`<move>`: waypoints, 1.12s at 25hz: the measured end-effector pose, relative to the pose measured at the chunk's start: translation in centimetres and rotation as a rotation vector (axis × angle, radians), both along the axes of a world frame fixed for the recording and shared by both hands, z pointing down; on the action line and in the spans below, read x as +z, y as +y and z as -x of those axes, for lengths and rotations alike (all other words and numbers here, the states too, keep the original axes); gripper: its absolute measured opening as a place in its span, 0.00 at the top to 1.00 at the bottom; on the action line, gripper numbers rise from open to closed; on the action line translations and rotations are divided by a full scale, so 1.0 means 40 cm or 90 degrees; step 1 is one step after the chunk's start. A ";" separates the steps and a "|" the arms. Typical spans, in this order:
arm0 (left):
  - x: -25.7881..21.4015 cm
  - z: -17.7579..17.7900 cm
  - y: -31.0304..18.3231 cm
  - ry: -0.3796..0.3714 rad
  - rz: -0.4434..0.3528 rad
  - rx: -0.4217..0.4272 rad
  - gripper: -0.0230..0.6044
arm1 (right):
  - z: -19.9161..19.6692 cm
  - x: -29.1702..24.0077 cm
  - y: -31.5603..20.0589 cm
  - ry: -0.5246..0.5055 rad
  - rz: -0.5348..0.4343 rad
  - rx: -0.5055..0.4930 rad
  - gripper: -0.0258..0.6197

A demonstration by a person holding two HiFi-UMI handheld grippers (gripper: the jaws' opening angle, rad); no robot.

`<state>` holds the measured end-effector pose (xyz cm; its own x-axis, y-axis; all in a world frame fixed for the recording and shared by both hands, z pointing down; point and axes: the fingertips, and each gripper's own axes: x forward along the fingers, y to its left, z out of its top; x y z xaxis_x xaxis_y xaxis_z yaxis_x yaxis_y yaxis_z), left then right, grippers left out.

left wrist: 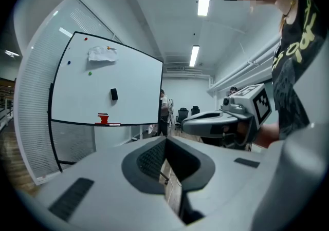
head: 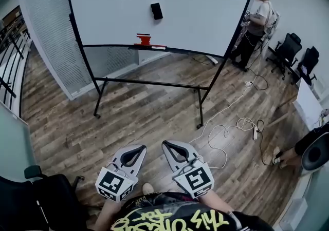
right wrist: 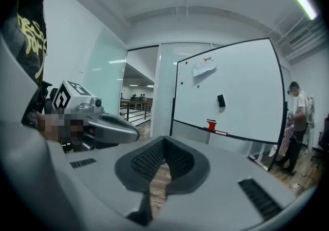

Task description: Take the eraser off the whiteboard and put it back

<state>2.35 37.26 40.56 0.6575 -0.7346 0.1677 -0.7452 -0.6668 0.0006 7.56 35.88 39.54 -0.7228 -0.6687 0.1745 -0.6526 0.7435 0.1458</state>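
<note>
Closest to the head cam were the two grippers, left gripper (head: 140, 149) and right gripper (head: 168, 145), held side by side and both aimed at the whiteboard (head: 205, 4). Each gripper's own view showed its jaws pressed together with nothing in them, just a sliver of floor showing through the pocket behind the tips. The black eraser (head: 156, 11) was stuck around the middle of the whiteboard, above the tray (head: 157, 47) on the bottom edge and well apart from both grippers. On that tray, a bit left of the eraser, sat a red thing (head: 144, 39).

Head cam cut off the board's top edge, so only the gripper views showed the whole crumpled paper (left wrist: 102, 54) pinned near it, plus the strip lights (left wrist: 194, 55) on the ceiling. Right gripper view also caught a railing (right wrist: 134, 107) behind glass, past the board's left edge. Head cam gave the proper look at the wood plank floor (head: 144, 107), with a white cable (head: 226, 132) looping across it right of the board's stand, and a black chair (head: 46, 199) at the lower left. Another person (head: 255, 24) stood by the board's right edge, with office chairs (head: 288, 50) beyond.
</note>
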 end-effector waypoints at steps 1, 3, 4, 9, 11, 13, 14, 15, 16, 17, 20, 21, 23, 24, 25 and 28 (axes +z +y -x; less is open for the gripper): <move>0.004 0.002 0.002 0.000 0.003 0.003 0.95 | 0.007 0.008 0.000 0.016 -0.003 -0.001 0.95; 0.008 0.009 0.006 -0.001 0.007 0.007 0.95 | 0.022 0.017 0.003 0.010 0.010 0.009 0.95; 0.007 0.013 0.008 0.000 0.007 0.008 0.95 | 0.028 0.017 0.005 -0.002 0.018 0.015 0.95; 0.012 0.051 0.008 0.003 0.004 0.011 0.95 | 0.059 0.028 0.006 -0.006 0.019 0.024 0.95; 0.023 0.058 0.010 0.001 0.010 0.018 0.95 | 0.058 0.037 0.005 0.007 0.012 0.030 0.95; 0.030 0.062 0.011 0.002 0.012 0.023 0.95 | 0.051 0.042 0.009 0.035 -0.005 0.034 0.95; 0.029 0.064 0.011 0.003 0.011 0.025 0.95 | 0.048 0.041 0.012 0.034 -0.006 0.040 0.95; 0.028 0.066 0.010 0.005 0.009 0.027 0.95 | 0.046 0.041 0.014 0.031 -0.005 0.047 0.95; 0.027 0.067 0.008 0.007 0.009 0.029 0.95 | 0.043 0.041 0.016 0.034 -0.007 0.050 0.95; 0.026 0.066 0.006 0.009 0.009 0.031 0.95 | 0.039 0.042 0.017 0.041 -0.010 0.051 0.95; 0.024 0.066 -0.002 0.018 0.008 0.036 0.95 | 0.036 0.047 0.013 0.044 -0.009 0.055 0.94; 0.025 0.066 -0.004 0.019 0.007 0.037 0.95 | 0.037 0.049 0.011 0.038 -0.005 0.058 0.95; 0.031 0.070 -0.010 0.018 0.008 0.036 0.95 | 0.042 0.055 0.005 0.027 0.005 0.062 0.95; 0.035 0.074 -0.015 0.017 0.009 0.032 0.95 | 0.044 0.058 0.000 0.030 0.004 0.060 0.95; 0.037 0.079 -0.020 0.016 0.009 0.027 0.95 | 0.045 0.059 -0.006 0.033 0.003 0.056 0.95; 0.035 0.090 -0.042 0.017 0.008 0.016 0.95 | 0.051 0.052 -0.030 0.030 -0.002 0.048 0.95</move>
<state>-1.24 35.57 41.95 0.6801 -0.7159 0.1581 -0.7279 -0.6851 0.0290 5.52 34.67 41.63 -0.6611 -0.7217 0.2051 -0.6994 0.6918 0.1797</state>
